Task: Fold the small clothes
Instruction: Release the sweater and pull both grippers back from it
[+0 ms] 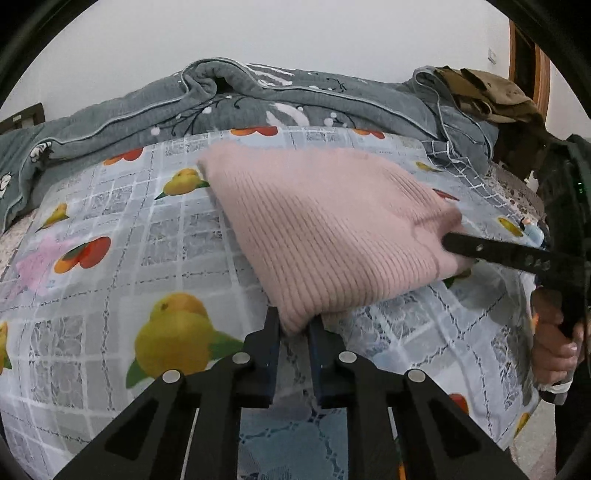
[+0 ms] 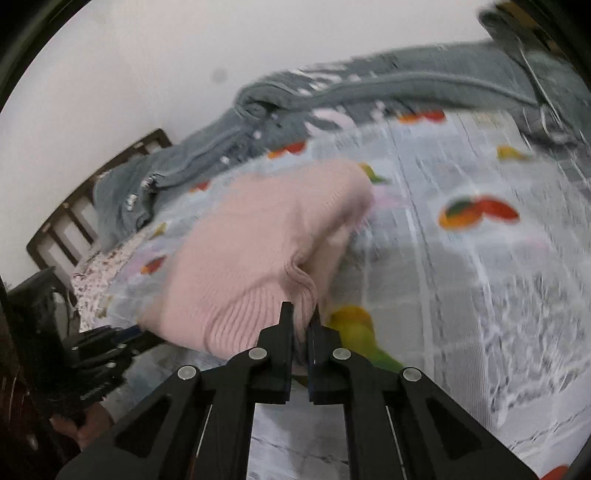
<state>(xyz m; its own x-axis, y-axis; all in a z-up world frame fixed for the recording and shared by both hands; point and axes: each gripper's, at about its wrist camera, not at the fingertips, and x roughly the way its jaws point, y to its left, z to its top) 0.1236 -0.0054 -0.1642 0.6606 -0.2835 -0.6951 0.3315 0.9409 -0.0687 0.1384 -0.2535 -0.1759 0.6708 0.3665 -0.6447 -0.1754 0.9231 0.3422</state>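
Pink ribbed sweater (image 1: 325,225) is lying on the fruit-print sheet (image 1: 110,258) of the bed; your left gripper (image 1: 294,325) jaws are pinching its near corner, your right gripper (image 2: 301,314) jaws its right-hand edge.

Plain white wall (image 1: 295,33) behind the bed, flat even light, no hard shadows. Bed covered by a grey-white grid sheet (image 1: 110,229) with fruit print. Rumpled grey quilt (image 1: 258,96) bunched along the wall side. Olive-brown cloth heap (image 1: 491,96) on the quilt's right end. Dark wooden slatted headboard (image 2: 85,206) at one end of the bed. Wooden door frame (image 1: 517,51) at far right, probably a doorway. Right wrist view is motion-blurred.
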